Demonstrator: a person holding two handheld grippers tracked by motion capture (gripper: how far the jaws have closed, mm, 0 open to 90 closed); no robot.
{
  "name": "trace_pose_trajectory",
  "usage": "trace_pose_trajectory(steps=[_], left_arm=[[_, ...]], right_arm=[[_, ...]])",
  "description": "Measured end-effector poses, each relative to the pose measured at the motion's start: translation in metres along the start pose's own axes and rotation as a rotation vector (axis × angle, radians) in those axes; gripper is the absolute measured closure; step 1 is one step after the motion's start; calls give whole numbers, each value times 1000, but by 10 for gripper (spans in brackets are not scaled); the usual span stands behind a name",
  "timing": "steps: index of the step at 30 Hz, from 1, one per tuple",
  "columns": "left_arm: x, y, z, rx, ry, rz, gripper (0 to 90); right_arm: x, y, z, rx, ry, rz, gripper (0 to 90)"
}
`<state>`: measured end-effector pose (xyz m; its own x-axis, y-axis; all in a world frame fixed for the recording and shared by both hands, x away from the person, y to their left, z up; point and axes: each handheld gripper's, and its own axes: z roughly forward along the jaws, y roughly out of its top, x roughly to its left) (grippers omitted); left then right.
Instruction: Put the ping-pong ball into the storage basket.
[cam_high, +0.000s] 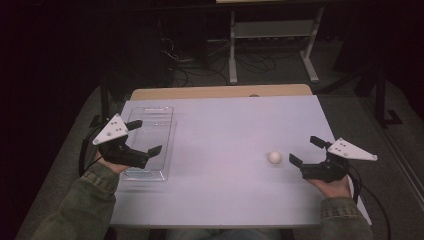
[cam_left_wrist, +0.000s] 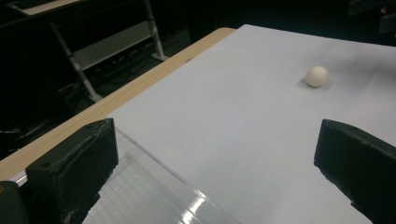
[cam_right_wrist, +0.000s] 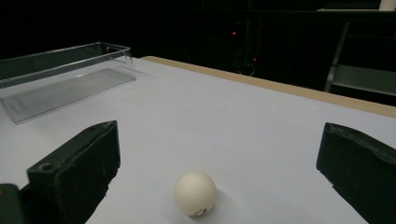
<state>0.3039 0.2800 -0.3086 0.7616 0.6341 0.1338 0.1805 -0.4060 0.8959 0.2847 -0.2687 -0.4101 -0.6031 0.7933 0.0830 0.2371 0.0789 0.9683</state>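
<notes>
White and small, the ball (cam_high: 274, 157) is sitting on the pale table (cam_high: 225, 130) at about four o'clock from the table's middle, nothing touching it. The right gripper (cam_high: 303, 151) is hanging just beside it on its three o'clock side, jaws spread wide and gripping nothing. In the right gripper view the ball (cam_right_wrist: 195, 193) is lying low between the two black jaws, a little nearer the left one — a placement that looks meant for closing on it, though the jaws probably need to go further forward first so the ball sits squarely between them.

At nine o'clock on the table the clear plastic tray (cam_high: 150, 142) is lying lengthwise, empty as far as can be seen. The left gripper (cam_high: 148, 136) is hovering over its near end, jaws likewise parted and empty; in the left gripper view the tray's rim (cam_left_wrist: 154, 186) is showing below and the ball (cam_left_wrist: 317, 76) far off toward two o'clock. Holding there, it seems to be waiting beside what I take for the ball's destination.

Between ball and tray the tabletop is lying bare, so nothing is blocking a carry across. Beyond the far wooden edge (cam_high: 220, 92), at twelve o'clock, a white frame (cam_high: 270, 35) and floor cables are standing well apart from the work. A round ball may roll away if a jaw nudges it.
</notes>
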Motion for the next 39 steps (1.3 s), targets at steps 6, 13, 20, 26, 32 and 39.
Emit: trace_pose_trajectory(steps=[6, 13, 20, 26, 32, 39], left_arm=[[-3, 8, 9, 4, -25, 16, 0], [-3, 17, 18, 18, -45, 32, 0], [-2, 25, 24, 33, -80, 40, 0], [-3, 30, 28, 45, -98, 49, 0], [-3, 34, 35, 58, -121, 59, 0], [-5, 39, 42, 74, -137, 70, 0]], right_arm=[[0, 0, 0, -1, 1, 2, 0], [-1, 0, -1, -3, 1, 4, 0], [-2, 0, -3, -12, -4, 11, 0], [-2, 1, -3, -12, -3, 10, 0], [-2, 0, -3, -13, -2, 11, 0], [-2, 0, -3, -10, 1, 12, 0]])
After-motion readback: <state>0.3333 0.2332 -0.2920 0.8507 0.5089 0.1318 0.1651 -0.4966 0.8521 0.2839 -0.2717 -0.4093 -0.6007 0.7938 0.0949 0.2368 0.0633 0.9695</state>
